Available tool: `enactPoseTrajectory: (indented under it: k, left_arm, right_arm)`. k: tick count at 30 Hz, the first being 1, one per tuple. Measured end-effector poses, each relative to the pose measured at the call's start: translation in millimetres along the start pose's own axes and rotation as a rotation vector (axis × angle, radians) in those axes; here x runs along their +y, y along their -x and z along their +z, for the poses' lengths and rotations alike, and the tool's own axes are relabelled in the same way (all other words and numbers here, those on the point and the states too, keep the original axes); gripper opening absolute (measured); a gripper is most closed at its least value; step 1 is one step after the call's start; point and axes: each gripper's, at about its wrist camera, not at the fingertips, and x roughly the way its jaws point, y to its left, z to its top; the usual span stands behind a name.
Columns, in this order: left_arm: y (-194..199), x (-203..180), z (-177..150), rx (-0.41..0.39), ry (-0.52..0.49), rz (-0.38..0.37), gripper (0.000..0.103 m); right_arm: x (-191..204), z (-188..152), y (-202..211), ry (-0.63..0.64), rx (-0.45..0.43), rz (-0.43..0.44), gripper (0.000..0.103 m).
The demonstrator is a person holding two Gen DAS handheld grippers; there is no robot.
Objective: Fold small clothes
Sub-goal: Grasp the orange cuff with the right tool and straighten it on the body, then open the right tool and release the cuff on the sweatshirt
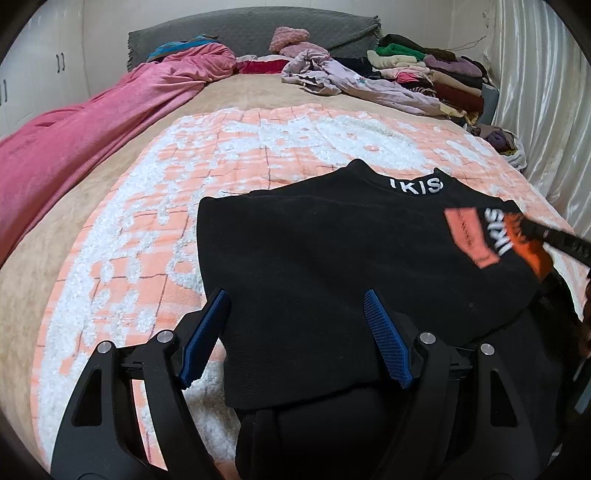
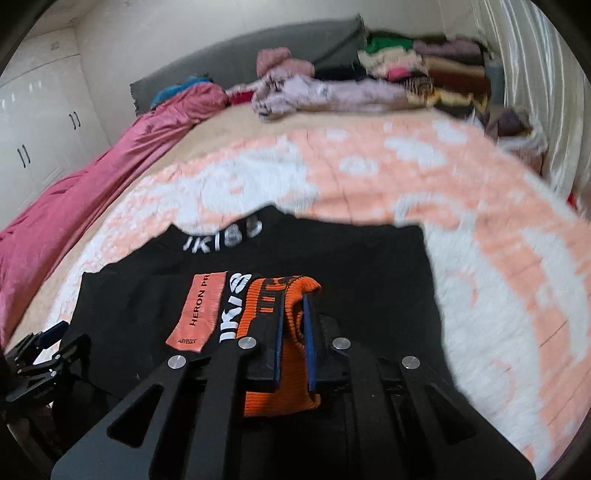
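Observation:
A black sweater [image 1: 314, 240] with white "IKIS" lettering on its collar lies partly folded on the peach-and-white blanket [image 1: 258, 140]. Its sleeve, with a salmon patch [image 2: 199, 310] and an orange ribbed cuff [image 2: 262, 299], is laid across the body. My right gripper [image 2: 293, 299] is shut on that orange cuff, which bulges between the blue pads. In the left wrist view the right gripper [image 1: 546, 236] reaches in from the right edge. My left gripper [image 1: 295, 295] stands open just above the sweater's near left part, with its pads gripping nothing. It also shows as the left gripper [image 2: 37, 350] low on the left in the right wrist view.
A pink quilt [image 1: 92, 125] runs along the bed's left side. A lilac garment [image 1: 332, 74] and stacks of folded clothes [image 1: 436, 70] lie at the far right by the grey headboard [image 1: 240, 33]. A shiny curtain [image 1: 535, 92] hangs on the right, and white wardrobe doors [image 2: 44, 122] stand on the left.

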Motion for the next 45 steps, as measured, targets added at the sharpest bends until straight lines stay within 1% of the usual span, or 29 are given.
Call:
enactPoseTrajectory:
  k: [2,4,8,10,13,14,18,20,22,25,28,34,39,41,42,44,45]
  left_arm:
    - [0.3,-2.8,0.0,0.0,-0.013,-0.002,0.068]
    - [-0.6,-6.3,-0.6,0.002,-0.031,0.003,0.068]
    - [-3.6,-7.2,-2.3,0.013,-0.038,0.012,0.069]
    - [-4.5,-5.7,-2.2,0.017,-0.031,0.009,0.07]
    - [-5.1,-5.1,-2.5,0.018,-0.03,0.009,0.07]
    - [-5.0,-5.0,-2.5,0.018,-0.029,0.008,0.07]
    - [-4.0,-3.5,-2.0,0.017,-0.022,-0.003,0.07]
    - [0.3,0.5,-1.5,0.012,-0.002,-0.018,0.07]
    - [10.6,4.3,-0.6,-0.018,0.009,-0.019,0.07]
    - [27.6,3.4,-0.2,-0.075,-0.007,-0.018,0.07]
    - [32.3,-3.7,-1.1,-0.088,-0.023,-0.042,0.07]
    - [29.7,-31.5,-7.9,-0.073,-0.12,-0.051,0.07]
    - [23.7,-43.8,-12.6,-0.052,-0.166,-0.045,0.07]
    - [14.8,-47.2,-15.5,-0.015,-0.186,-0.025,0.07]
    - [6.3,-47.7,-18.0,0.022,-0.194,0.0,0.07]
    - [-2.8,-45.8,-20.7,0.066,-0.186,-0.004,0.07]
    - [-5.0,-44.4,-21.3,0.079,-0.179,-0.012,0.07]
  right_arm:
    - [3.0,3.4,0.0,0.039,-0.009,-0.052,0.008]
    - [4.4,1.9,-10.1,0.065,0.026,-0.09,0.009]
    - [0.5,-9.1,-27.8,0.073,0.086,-0.125,0.01]
    - [-2.6,-12.0,-31.2,0.059,0.092,-0.134,0.014]
    - [-7.2,-12.3,-31.0,0.043,0.089,-0.145,0.016]
    - [-8.4,-11.8,-29.8,0.041,0.087,-0.153,0.02]
    - [-14.8,-11.1,-18.6,0.012,0.066,-0.138,0.023]
    - [-15.8,-12.1,-7.7,0.008,0.042,-0.126,0.026]
    - [-12.9,-14.7,3.6,0.015,0.02,-0.1,0.027]
    - [-2.1,-21.8,15.7,0.051,0.007,-0.065,0.027]
    - [10.8,-28.6,22.4,0.09,0.008,-0.036,0.028]
    - [35.4,-38.9,28.0,0.144,0.017,0.015,0.029]
    - [47.8,-42.2,25.6,0.166,0.026,0.032,0.029]
    - [50.2,-42.2,23.3,0.175,0.03,0.033,0.031]
    - [51.3,-42.0,21.2,0.178,0.033,0.029,0.031]
    - [51.1,-42.3,16.6,0.18,0.046,0.016,0.032]
    - [50.2,-43.0,11.7,0.181,0.066,-0.006,0.032]
